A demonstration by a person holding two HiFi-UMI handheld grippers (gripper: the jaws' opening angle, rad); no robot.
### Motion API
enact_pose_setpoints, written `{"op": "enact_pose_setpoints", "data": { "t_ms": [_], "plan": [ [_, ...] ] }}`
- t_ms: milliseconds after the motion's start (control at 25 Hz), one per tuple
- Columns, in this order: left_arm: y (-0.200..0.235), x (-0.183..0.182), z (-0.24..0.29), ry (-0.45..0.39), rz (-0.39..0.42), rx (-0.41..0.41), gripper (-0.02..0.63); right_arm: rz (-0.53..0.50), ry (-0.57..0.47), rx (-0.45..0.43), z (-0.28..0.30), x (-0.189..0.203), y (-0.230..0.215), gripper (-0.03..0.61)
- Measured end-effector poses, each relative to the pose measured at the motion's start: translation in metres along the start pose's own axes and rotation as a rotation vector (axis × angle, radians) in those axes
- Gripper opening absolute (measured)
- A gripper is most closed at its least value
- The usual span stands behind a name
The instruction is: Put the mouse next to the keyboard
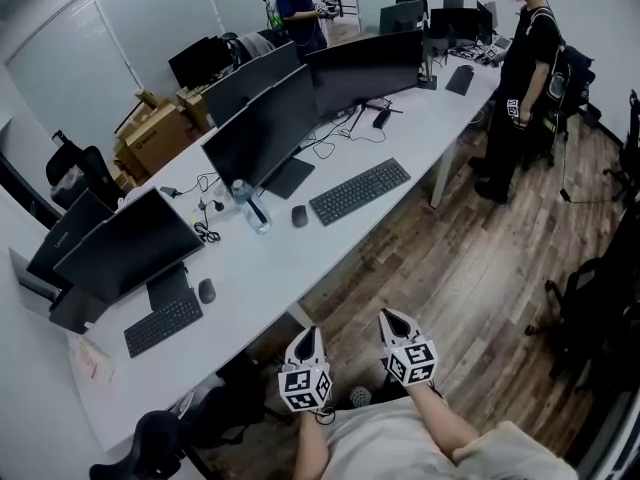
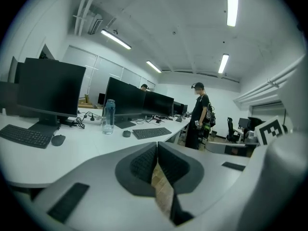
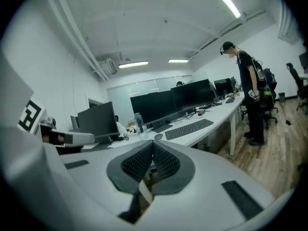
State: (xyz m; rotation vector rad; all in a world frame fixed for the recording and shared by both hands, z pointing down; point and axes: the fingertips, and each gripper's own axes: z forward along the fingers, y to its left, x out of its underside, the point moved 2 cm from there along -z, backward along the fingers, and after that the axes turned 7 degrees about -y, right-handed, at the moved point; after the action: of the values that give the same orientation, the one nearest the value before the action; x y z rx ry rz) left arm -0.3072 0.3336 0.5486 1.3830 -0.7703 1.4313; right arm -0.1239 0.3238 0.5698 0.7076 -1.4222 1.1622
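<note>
1. The white desk (image 1: 262, 268) is running diagonally from lower left to upper right in the head view. The person is standing off its near edge, over the wood floor.
2. 2 keyboards are lying on it: the centre keyboard (image 1: 360, 190) in front of the large monitors, and the near keyboard (image 1: 163, 322) further left.
3. The left gripper (image 1: 309, 332) and the right gripper (image 1: 390, 317) are hovering side by side over the floor, clear of the desk, and are touching nothing. Each gripper view is showing its ribbed pads pressed together, so both are clenched and are holding nothing.
4. 2 mice are sitting on the desk. The centre mouse (image 1: 299, 215) is lying just left of the centre keyboard with a small gap. The near mouse (image 1: 206, 290) is lying just beyond the right end of the near keyboard. Which 1 the task means cannot be told.
5. Both mice are lying ahead and to the left of the grippers, well apart from them. The left gripper is standing nearer to both, so it is likely suiting the reach better. The long axis of the centre mouse appears to be pointing across the desk toward the monitors, so the jaws would need opening and closing across its narrow sides.
</note>
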Motion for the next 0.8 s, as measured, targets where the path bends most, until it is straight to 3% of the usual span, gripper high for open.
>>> {"op": "enact_pose_setpoints", "data": {
  "t_ms": [200, 600, 800],
  "plan": [
    [-0.003, 0.007, -0.001, 0.013, 0.0, 0.014, 0.025, -0.012, 0.002, -0.01, -0.003, 0.002, -0.001, 0.013],
    [-0.001, 0.016, -0.008, 0.024, -0.036, 0.015, 0.029, 0.038, 0.025, -0.066, -0.012, 0.018, 0.01, 0.132],
    [-0.002, 0.017, -0.003, 0.027, -0.024, 0.01, 0.14, 0.031, 0.055, -0.068, -0.013, 0.024, 0.007, 0.186]
  ]
}}
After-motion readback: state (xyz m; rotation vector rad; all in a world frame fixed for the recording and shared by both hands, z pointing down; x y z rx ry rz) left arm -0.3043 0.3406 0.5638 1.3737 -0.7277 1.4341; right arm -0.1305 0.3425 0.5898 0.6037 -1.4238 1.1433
